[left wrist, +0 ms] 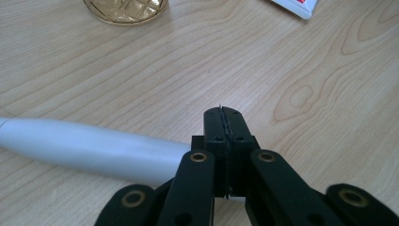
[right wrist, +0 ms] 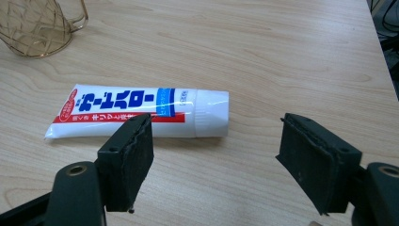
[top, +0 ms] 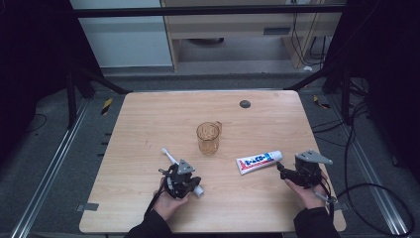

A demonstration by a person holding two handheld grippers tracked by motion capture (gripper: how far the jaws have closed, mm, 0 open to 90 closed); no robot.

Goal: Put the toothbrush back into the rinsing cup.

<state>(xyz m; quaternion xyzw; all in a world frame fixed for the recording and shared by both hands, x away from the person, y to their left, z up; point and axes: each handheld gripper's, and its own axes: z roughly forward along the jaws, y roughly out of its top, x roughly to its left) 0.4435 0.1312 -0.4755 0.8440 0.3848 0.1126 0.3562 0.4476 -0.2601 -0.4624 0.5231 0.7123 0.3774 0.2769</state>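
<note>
Two grippers: left gripper [left wrist: 225, 123] fingers pressed together, empty; right gripper [right wrist: 214, 162] fingers spread by toothpaste tube [right wrist: 141, 113].

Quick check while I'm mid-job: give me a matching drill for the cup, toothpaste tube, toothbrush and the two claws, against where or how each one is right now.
Things:
1. cup
2. toothpaste tube
3. toothbrush
4. left claw
5. right claw

States:
A. open, aimed at the tube's cap end
B. upright near the table's middle
C. lying flat, cap toward the right claw
D. shut, holding nothing
E. lying beside the left claw, partly under it

Pairs: 1-B, 2-C, 3-E, 4-D, 5-A
</note>
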